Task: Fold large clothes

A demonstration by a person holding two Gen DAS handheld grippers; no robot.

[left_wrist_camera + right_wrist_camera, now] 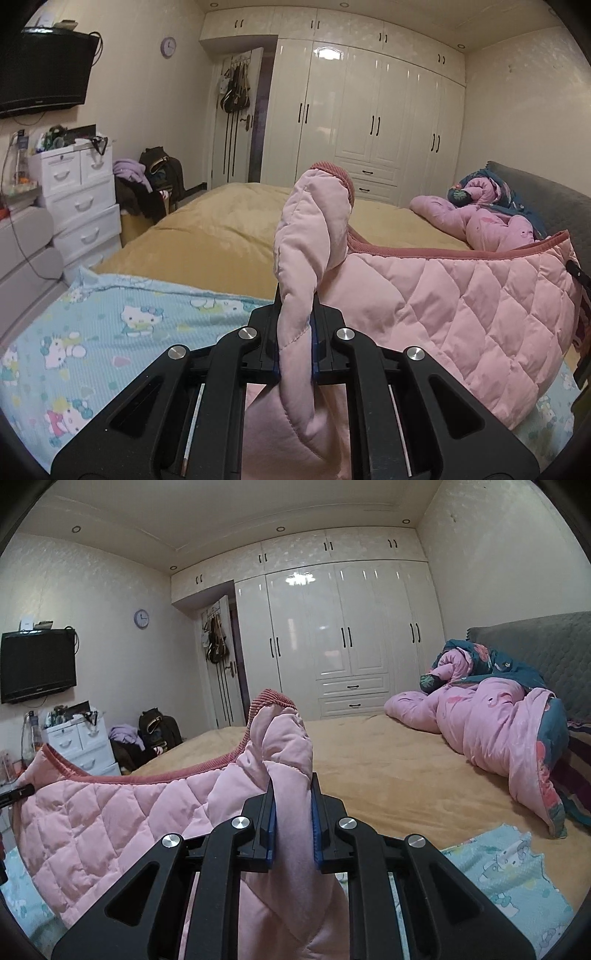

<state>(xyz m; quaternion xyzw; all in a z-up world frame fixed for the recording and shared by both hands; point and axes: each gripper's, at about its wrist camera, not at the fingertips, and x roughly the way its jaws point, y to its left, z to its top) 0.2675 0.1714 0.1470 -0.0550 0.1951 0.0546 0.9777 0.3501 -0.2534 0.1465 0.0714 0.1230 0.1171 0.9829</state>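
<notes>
The pink quilted jacket [461, 306] hangs stretched between both grippers above the bed [221, 229]. The left gripper [295, 332] has its jaws clamped on one bunched end, and the right gripper [293, 812] pinches the other end, ribbed hem uppermost. Below lies a light blue cartoon-print sheet [110, 332]; a crumpled pink duvet [491, 723] sits near the headboard.

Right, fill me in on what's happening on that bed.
A person is folding a pink quilted jacket with a handheld gripper in each hand. The left gripper is shut on one bunched end of it and the right gripper is shut on another, so the garment hangs stretched between them above the cartoon-print sheet. A rumpled pink duvet lies by the headboard, untouched.
</notes>
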